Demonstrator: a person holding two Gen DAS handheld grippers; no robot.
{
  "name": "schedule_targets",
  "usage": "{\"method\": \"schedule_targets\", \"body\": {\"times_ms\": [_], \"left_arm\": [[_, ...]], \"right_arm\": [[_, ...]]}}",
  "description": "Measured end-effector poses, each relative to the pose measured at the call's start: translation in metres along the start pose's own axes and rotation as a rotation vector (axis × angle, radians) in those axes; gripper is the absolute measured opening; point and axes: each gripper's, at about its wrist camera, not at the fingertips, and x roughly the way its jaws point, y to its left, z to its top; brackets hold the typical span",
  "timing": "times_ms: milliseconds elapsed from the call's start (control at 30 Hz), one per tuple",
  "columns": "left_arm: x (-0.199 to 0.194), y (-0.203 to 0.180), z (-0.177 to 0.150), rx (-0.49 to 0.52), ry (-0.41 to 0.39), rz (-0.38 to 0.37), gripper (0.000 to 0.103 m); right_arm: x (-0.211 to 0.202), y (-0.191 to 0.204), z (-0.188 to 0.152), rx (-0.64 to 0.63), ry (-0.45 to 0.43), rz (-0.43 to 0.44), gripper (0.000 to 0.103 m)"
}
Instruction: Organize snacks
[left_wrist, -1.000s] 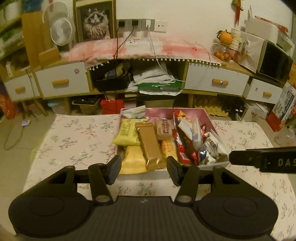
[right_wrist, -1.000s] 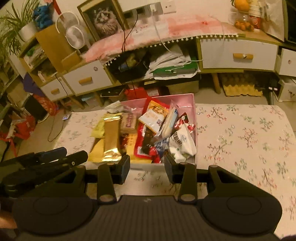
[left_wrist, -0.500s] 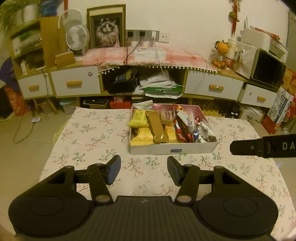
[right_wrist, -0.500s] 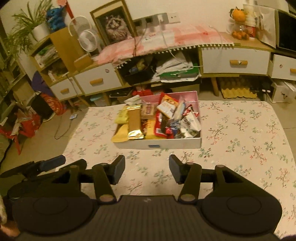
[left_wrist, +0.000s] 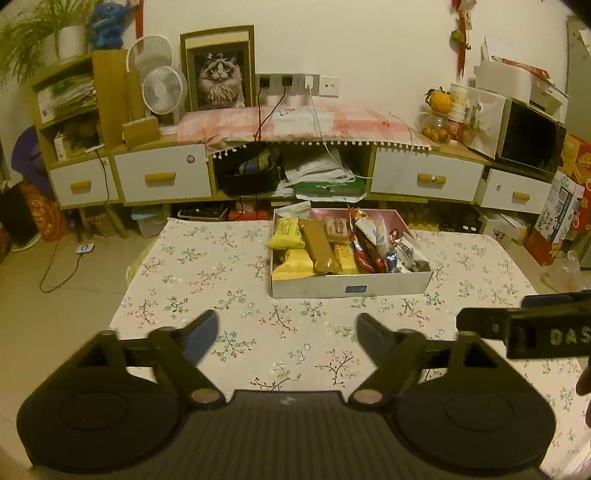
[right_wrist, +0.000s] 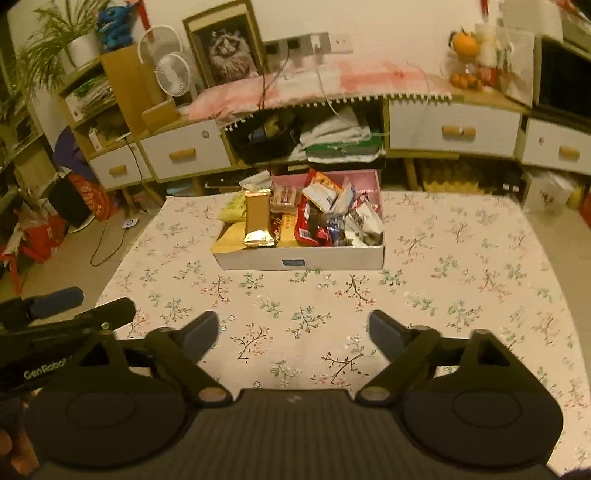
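Left gripper: black two-finger left gripper (left_wrist: 286, 332), jaws spread wide and just been opening, nothing between them; only floral cloth shows in the gap. Held above the near part of the table, well apart from the box.
Right gripper: black two-finger right gripper (right_wrist: 293, 334), jaws likewise wide and just been opening, nothing held. Its side also shows at the right edge of the left wrist view.
Snack box: shallow white cardboard box with pink inner walls (left_wrist: 351, 286), standing on the far half of the table, a small blue label on its near wall.
Snacks, left side: yellow packets (left_wrist: 286, 238) lie flat in the box's left part; a long gold-brown foil bar (left_wrist: 319, 245) lies lengthwise just beside them, its near end turned up in the right wrist view.
Snacks, right side: red wrappers (left_wrist: 364, 251) and white-and-dark small packets (left_wrist: 404, 254) heaped loosely, some standing above the rim.
Table: low table under a cream cloth printed with small flower sprigs (right_wrist: 461, 266).
Background: wooden sideboard with white drawers (left_wrist: 162, 177) along the wall, a framed cat picture (left_wrist: 219, 72) and a small white desk fan (left_wrist: 162, 90) on top.
Focus: right wrist view slightly blurred.
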Motion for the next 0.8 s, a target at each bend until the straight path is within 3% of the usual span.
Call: {"method": "schedule_targets", "body": {"times_ms": [233, 800], "left_arm": [[-0.006, -0.004, -0.003, 0.009, -0.024, 0.015, 0.103], [-0.008, -0.003, -0.003, -0.009, 0.001, 0.038, 0.103]], "right_arm": [[-0.011, 0.01, -0.01, -0.06, -0.038, -0.056, 0.103], [-0.012, 0.018, -0.013, -0.077, -0.071, -0.135, 0.103]]}}
